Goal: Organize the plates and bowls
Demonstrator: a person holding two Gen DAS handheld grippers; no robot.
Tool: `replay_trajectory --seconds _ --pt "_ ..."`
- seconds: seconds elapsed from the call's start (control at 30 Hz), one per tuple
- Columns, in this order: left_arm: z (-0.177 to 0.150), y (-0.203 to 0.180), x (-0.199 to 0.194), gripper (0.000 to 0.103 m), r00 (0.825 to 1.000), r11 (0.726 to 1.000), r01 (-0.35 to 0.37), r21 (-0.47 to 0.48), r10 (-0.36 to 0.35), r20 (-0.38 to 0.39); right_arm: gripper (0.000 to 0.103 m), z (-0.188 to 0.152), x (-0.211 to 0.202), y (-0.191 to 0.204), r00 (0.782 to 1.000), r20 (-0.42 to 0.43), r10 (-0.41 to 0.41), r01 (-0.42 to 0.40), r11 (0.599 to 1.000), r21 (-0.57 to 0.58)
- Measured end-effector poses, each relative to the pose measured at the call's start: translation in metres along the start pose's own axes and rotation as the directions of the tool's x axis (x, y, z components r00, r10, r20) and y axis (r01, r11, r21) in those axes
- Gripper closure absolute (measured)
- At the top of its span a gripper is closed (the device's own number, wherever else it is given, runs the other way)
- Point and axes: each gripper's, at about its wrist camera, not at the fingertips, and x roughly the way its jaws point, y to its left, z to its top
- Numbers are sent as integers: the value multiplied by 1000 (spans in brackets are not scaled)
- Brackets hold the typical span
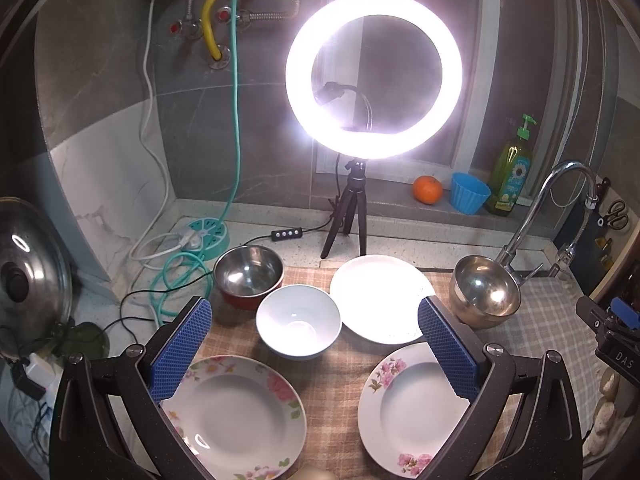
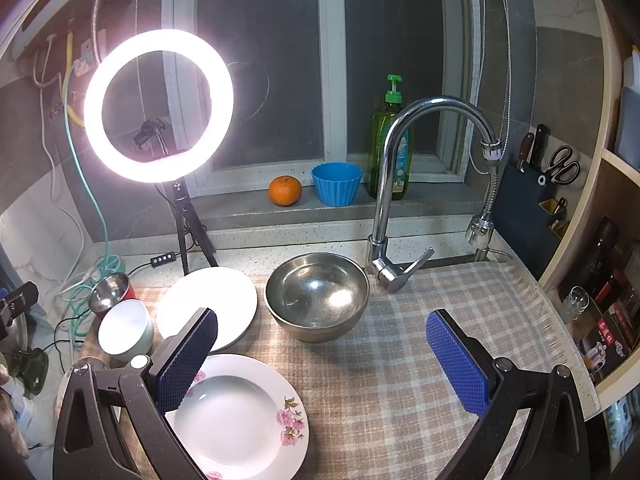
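On a checked cloth [image 1: 332, 384] lie two floral plates [image 1: 236, 412] [image 1: 416, 404], a plain white plate [image 1: 380, 296], a white bowl [image 1: 298, 322], a red-sided steel bowl [image 1: 249, 276] and a larger steel bowl [image 1: 486, 292]. My left gripper [image 1: 316, 344] is open and empty, above the gap between the floral plates. My right gripper [image 2: 324, 356] is open and empty, over the cloth; one floral plate [image 2: 240, 416] lies under its left finger [image 2: 188, 360]. In the right wrist view the steel bowl [image 2: 318, 296], white plate [image 2: 212, 304] and white bowl [image 2: 126, 330] lie ahead.
A lit ring light on a tripod [image 1: 348, 216] stands behind the dishes. A faucet [image 2: 400, 184] rises at the back right. An orange [image 2: 285, 190], blue cup [image 2: 337, 183] and soap bottle [image 2: 390, 140] sit on the sill. Cables and a pot lid [image 1: 28, 280] are left.
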Motion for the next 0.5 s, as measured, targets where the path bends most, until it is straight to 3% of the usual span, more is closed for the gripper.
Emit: replay_trajectory --seconds 0.5 --pt "-5 -2 10 1 999 1000 14 1 -14 -48 0 -4 13 -4 1000 -26 -1 1 1000 -8"
